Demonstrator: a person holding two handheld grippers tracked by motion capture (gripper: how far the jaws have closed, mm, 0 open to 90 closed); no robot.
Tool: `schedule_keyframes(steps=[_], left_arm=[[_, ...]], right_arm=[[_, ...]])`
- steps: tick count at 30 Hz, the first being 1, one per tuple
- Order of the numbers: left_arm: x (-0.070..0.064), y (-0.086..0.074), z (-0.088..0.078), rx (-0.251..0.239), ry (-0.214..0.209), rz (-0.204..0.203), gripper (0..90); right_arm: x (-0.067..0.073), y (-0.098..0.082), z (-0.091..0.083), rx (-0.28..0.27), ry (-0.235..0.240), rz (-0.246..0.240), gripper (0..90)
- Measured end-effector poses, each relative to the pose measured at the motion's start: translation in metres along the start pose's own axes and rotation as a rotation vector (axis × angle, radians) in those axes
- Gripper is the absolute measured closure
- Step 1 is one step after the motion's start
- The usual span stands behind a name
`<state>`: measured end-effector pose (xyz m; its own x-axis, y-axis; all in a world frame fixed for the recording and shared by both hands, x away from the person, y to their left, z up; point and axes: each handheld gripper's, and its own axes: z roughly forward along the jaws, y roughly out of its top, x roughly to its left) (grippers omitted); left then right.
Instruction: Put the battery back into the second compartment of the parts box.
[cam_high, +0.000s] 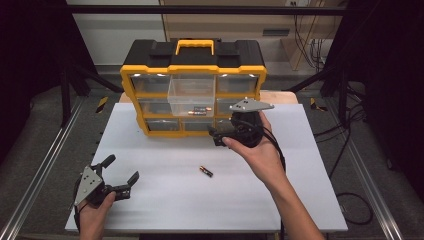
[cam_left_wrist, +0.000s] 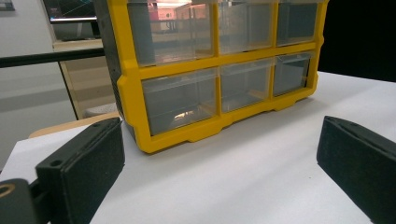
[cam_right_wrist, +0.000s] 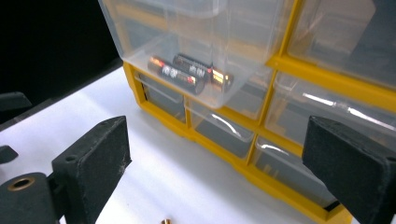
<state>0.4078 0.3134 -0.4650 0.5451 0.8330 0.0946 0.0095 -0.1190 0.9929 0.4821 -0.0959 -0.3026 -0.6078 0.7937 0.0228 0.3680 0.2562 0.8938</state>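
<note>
While both my grippers sit wide open with nothing in them, one battery (cam_high: 206, 171) lies loose on the white table (cam_high: 165, 200).

From above, it's between my left gripper (cam_high: 120, 176) and right gripper (cam_high: 216, 137), nearer the right one, which hangs just in front of the yellow organizer (cam_high: 193, 70). Left gripper view: jaws spread wide, bottom drawers (cam_left_wrist: 180, 100) straight ahead. Right gripper view: jaws wide too, pulled-out clear drawer (cam_right_wrist: 196, 42) above and ahead, two batteries (cam_right_wrist: 189, 72) inside.
</note>
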Motion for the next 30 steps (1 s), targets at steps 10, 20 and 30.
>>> schedule_keyframes(steps=[10, 20, 30], left_arm=[[0.0, 0.0, 0.0, 0.0, -0.001, 0.0, 0.6], [0.0, 0.0, 0.0, 0.0, -0.001, -0.001, 0.6], [0.0, 0.0, 0.0, 0.0, -0.001, 0.0, 0.6]], right_arm=[[0.0, -0.014, 0.006, 0.031, 0.004, 0.006, 7.9], [0.001, -0.025, 0.012, 0.054, 0.008, 0.006, 7.5], [0.002, -0.038, 0.018, 0.078, 0.01, 0.012, 7.2]])
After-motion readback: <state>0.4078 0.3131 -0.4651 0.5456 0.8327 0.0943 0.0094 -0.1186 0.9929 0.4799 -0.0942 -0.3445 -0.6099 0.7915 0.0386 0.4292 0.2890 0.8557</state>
